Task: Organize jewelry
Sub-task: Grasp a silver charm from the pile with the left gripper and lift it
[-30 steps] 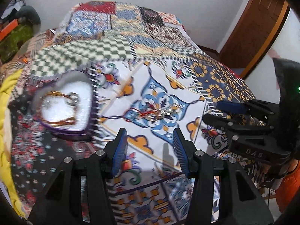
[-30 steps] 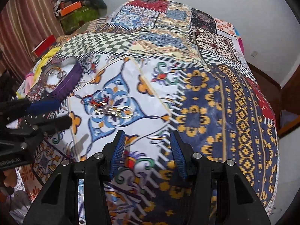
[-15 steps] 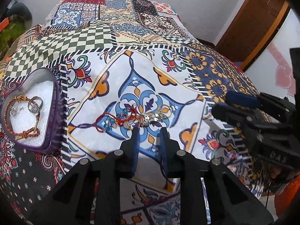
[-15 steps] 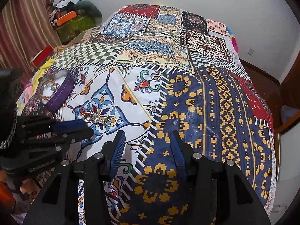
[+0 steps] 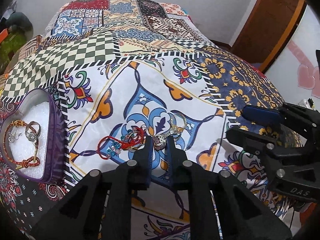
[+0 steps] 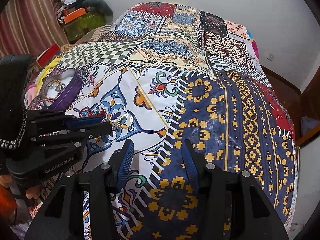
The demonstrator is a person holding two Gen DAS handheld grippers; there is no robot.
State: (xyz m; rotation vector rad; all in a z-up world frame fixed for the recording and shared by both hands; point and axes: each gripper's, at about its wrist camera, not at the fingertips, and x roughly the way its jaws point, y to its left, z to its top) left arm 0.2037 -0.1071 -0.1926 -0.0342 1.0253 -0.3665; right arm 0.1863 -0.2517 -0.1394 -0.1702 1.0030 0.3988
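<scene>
Jewelry pile (image 5: 144,138): a silver ring (image 5: 160,141) is being pinched by the left gripper (image 5: 160,148), presumably for the heart-shaped box (image 5: 56,132); the right gripper (image 6: 158,156) is being held spread, idle.

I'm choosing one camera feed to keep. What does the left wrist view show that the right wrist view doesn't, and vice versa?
Only left wrist: the silver ring between the left claw tips, and a wooden door.

Only right wrist: striped curtain, and the open right claw over the bedspread.

Both: the heart-shaped box and the loose jewelry pile.
</scene>
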